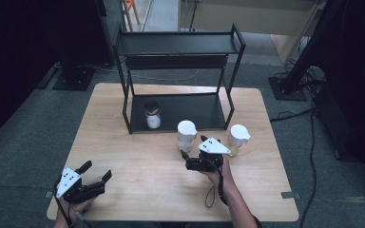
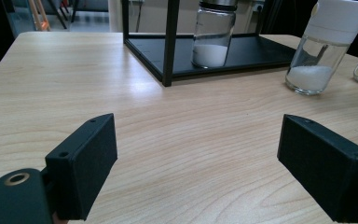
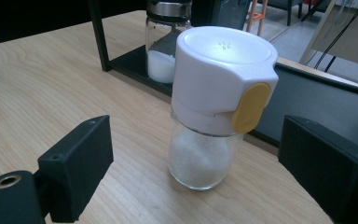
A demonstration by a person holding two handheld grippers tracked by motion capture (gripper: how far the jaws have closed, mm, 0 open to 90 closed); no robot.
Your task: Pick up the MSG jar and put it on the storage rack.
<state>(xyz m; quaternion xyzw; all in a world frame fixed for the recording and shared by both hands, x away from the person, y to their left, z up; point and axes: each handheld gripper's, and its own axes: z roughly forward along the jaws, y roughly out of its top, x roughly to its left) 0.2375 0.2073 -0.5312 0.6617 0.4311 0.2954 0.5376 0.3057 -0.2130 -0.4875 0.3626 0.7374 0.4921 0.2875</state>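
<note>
From the high view, a wooden table [image 1: 138,190] carries a black two-tier shelf rack [image 1: 178,47] toward its far edge, with a steel-capped glass jar [image 1: 152,115] of white powder on the rack's bottom tray. Just in front of the rack stand a white-capped salt shaker [image 1: 186,136] and, nearer the right edge, a second white-capped shaker [image 1: 238,138] with yellowish contents. The right gripper [image 1: 203,141] sits just beside the salt shaker, between the two shakers. The left gripper [image 1: 96,171] rests near the near left corner, jaws spread and empty.

In the left gripper view, bare wood lies between the parted jaws; the rack's post [image 2: 170,42] stands ahead.

In the right gripper view, the salt shaker [image 3: 212,107] stands upright, long axis vertical, its yellow tab [image 3: 251,107] facing the right jaw. The jaws are released, flanking it without touching; the rack's edge runs behind.
</note>
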